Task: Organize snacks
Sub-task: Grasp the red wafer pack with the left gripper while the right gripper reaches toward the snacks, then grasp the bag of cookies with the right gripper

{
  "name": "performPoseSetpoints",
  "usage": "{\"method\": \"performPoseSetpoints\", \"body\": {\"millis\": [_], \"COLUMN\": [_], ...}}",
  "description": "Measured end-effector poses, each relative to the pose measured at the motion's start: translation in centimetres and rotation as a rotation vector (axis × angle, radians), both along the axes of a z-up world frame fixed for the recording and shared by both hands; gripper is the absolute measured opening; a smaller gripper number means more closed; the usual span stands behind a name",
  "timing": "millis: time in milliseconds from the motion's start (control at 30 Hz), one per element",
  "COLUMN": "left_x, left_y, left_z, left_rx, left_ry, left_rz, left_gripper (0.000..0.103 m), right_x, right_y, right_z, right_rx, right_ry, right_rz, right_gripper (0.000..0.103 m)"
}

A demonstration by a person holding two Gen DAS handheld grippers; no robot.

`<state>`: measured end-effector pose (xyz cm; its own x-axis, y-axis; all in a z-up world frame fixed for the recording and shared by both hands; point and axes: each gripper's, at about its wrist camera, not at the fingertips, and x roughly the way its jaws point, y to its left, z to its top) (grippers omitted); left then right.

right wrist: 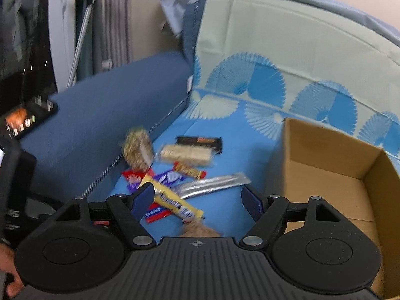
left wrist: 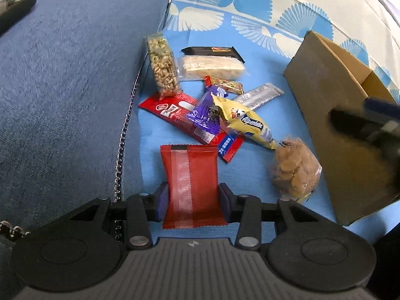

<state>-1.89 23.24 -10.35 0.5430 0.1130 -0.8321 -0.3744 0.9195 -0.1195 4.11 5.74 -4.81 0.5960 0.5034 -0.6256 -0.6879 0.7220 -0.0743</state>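
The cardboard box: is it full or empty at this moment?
Empty, as far as visible. The right wrist view looks into the open cardboard box and shows only bare walls and floor; its nearest corner is hidden behind the right gripper.

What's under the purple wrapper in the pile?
The purple wrapper lies on a long red packet and a red-and-blue packet. The yellow Alpenliebe bag covers its right edge; anything beneath is hidden.

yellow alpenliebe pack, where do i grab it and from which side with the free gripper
Take the yellow Alpenliebe pack across its narrow width near the lower end, coming from above with the right hand-held gripper, which is open and empty. That end lies clear on the blue sheet; the upper end overlaps the purple wrapper.
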Motion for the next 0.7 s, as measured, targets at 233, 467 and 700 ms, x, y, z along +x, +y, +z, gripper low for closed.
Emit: {"method": "performPoseSetpoints", "body": {"millis": [233,467,700], "left_x": [0.6,0.6,0.7], "left_y": [0.1,0.1,0.1], "left_z": [-0.7,-0.8,-1.0], "left_rx": [-0.008,-0.011,-0.016], "left_ry": [0.014,0.029,0.037], "left_rz": [-0.021,-0.032,-0.029], "left_gripper": [0.047,0.047,0.047], "right_x": [0.4,1.2,1.5], "right_y": [2.4,3.0,2.9], "right_z": [-5.2,-7.8,-9.1], "right_rx": [-0.176,-0.261,-0.280], "right_ry": [0.047,0.120,0.137], "right_rz": [-0.017,-0.061,-0.073], "right_gripper": [0.078,0.078,0.056]}}
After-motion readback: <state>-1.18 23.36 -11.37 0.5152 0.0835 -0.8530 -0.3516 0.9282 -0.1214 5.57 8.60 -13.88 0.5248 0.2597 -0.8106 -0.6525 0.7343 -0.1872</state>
